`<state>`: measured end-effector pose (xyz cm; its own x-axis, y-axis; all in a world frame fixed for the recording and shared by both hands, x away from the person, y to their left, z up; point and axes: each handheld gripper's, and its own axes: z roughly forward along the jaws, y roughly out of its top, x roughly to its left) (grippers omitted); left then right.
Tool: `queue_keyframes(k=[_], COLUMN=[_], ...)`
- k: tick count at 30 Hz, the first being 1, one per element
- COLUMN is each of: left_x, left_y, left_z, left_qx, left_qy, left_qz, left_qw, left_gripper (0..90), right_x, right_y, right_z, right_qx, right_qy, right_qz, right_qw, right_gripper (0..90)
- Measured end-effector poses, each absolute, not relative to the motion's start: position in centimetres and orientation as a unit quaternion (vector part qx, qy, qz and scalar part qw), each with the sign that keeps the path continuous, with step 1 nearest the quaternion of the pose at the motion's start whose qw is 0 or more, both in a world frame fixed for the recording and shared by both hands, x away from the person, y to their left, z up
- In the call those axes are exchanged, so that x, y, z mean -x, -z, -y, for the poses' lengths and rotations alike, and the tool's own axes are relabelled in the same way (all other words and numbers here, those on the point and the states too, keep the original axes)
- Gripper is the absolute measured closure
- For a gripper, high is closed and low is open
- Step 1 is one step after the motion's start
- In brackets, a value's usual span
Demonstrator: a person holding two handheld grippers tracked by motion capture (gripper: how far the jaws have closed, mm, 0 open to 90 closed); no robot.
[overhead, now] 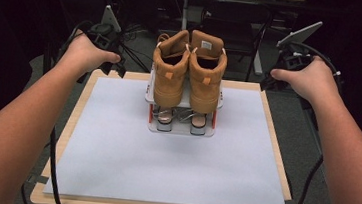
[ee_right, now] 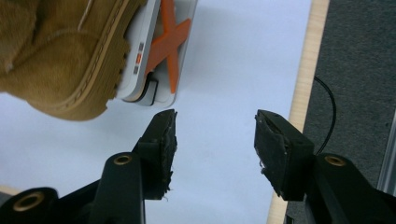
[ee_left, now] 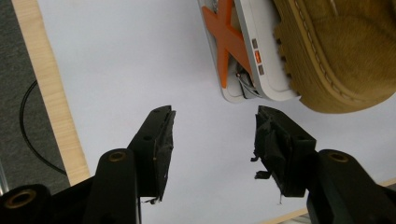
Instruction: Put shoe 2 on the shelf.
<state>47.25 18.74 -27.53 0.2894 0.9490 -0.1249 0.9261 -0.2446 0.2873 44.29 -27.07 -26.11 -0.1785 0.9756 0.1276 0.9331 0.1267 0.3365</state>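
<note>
**Two open hand-held grippers flanking a pair of boots on a rack**

The left hand-held gripper (ee_left: pixel 212 133) is standing with its jaws spread wide and nothing between them; in its own view the pads are hanging over bare white surface. The right hand-held gripper (ee_right: pixel 212 135) is doing the same, jaws apart and gripping nothing, with the table's wooden edge lying under its outer jaw.

In the high view the left hand (overhead: pixel 89 53) is hovering at the far left corner of the table (overhead: pixel 74 122), and the right hand (overhead: pixel 308 78) is hovering at the far right corner, each well apart from the boots.

Between the two hands, a pair of tan boots (overhead: pixel 188 72) is sitting side by side, toes toward the person, on the top tier of a small white shoe rack (overhead: pixel 181 128) with orange cross-braces on its ends. The rack is standing at the far middle of the white mat (overhead: pixel 163 165) covering the table. Something is lying on the lower tier, too small to identify.
</note>
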Motion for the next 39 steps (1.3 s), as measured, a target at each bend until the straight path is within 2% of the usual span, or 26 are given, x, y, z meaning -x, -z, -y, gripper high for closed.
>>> queue_keyframes(k=[8,17,27,39], left_x=[-46.0,-43.8,-41.3,-39.3], left_y=[30.2,34.6,40.8,45.5], left_z=[-19.2,-20.0,-21.3,-22.8], left_qx=[-0.8,-0.813,-0.821,-0.817], left_qy=[-0.025,-0.017,0.001,0.008], left_qz=[-0.58,-0.56,-0.548,-0.548], left_qw=[0.153,0.156,0.163,0.179], left_gripper=[47.4,48.4,49.4,47.3], right_x=[-42.9,-40.6,-39.3,-37.4], right_y=[28.9,34.1,38.8,43.2], right_z=[26.7,26.8,26.8,25.6], right_qx=[-0.611,-0.59,-0.576,-0.549], right_qy=[-0.166,-0.152,-0.13,-0.127], right_qz=[-0.772,-0.793,-0.806,-0.824], right_qw=[0.052,0.033,0.046,0.058], right_gripper=[48.4,48.4,47.9,47.6])
